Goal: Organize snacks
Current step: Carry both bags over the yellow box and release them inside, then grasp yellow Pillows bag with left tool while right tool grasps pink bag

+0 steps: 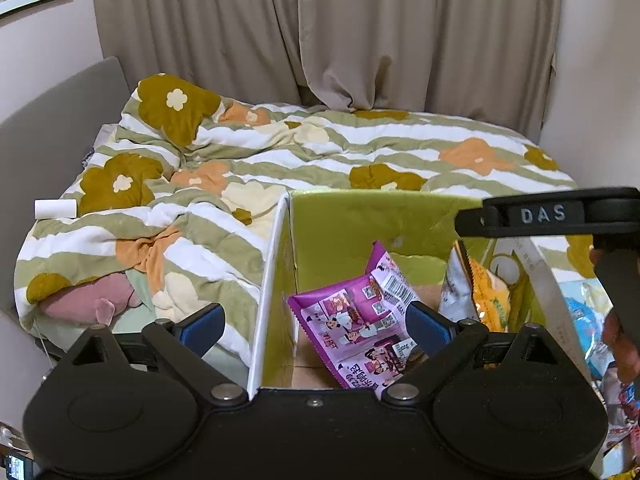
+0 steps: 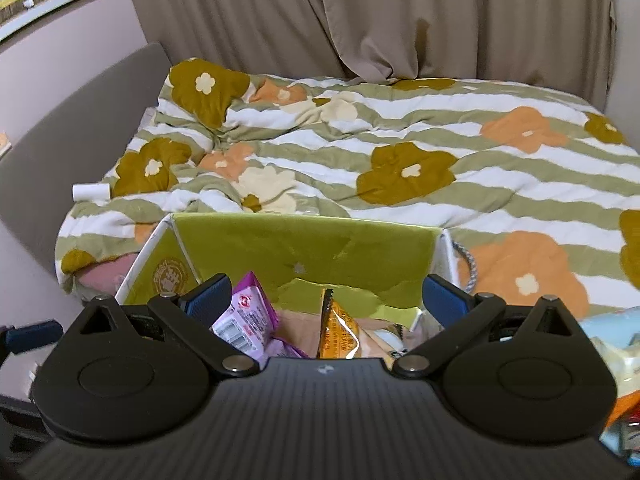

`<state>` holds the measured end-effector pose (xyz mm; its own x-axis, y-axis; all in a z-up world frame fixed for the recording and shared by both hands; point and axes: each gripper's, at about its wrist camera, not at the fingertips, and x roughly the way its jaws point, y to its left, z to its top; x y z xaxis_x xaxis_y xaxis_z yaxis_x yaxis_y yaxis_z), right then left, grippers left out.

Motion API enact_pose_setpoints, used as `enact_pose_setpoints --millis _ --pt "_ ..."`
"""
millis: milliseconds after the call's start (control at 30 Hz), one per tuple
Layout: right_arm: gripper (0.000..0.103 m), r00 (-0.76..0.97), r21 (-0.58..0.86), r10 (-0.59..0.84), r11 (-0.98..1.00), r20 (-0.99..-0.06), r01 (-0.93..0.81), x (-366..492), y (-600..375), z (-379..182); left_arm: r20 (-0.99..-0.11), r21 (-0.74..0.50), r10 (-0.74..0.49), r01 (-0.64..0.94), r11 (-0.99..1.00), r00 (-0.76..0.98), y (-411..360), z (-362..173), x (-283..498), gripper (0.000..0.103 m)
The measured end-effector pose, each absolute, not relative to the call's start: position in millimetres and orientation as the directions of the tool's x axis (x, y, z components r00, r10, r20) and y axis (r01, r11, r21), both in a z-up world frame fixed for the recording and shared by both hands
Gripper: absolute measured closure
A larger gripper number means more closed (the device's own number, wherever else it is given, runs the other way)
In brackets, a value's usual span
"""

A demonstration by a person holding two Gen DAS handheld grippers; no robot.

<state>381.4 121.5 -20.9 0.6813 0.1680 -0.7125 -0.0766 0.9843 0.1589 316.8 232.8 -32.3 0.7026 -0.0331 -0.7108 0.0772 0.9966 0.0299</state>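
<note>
A green cardboard box [image 1: 360,220] stands open in front of the bed; it also shows in the right wrist view [image 2: 304,248]. Inside lie a purple snack packet [image 1: 360,328] and an orange-and-white packet [image 1: 480,296]; both show in the right wrist view, purple [image 2: 248,320] and orange [image 2: 340,332]. My left gripper [image 1: 314,324] is open and empty over the box's left wall, right finger above the purple packet. My right gripper [image 2: 326,300] is open and empty above the box. Its black body [image 1: 552,216] shows in the left wrist view.
More snack packets, blue and red, lie to the right of the box [image 1: 588,312] [image 2: 616,344]. A bed with a flowered striped duvet [image 1: 280,152] fills the background. A white roll [image 1: 56,209] lies on its left edge. Curtains [image 1: 320,32] hang behind.
</note>
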Motion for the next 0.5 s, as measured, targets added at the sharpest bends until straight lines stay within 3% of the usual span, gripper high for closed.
enact_pose_setpoints --millis 300,500 --pt "0.000 0.718 0.157 0.158 0.985 -0.677 -0.068 337.2 112.8 19.9 -0.651 0.034 -0.033 0.073 0.997 0.758 228.9 1.7 288.5 0.004" --pt "0.000 0.773 0.168 0.121 0.986 -0.622 -0.019 289.0 96.7 50.7 -0.620 0.007 -0.123 0.162 0.987 0.775 213.1 25.5 265.9 0.004"
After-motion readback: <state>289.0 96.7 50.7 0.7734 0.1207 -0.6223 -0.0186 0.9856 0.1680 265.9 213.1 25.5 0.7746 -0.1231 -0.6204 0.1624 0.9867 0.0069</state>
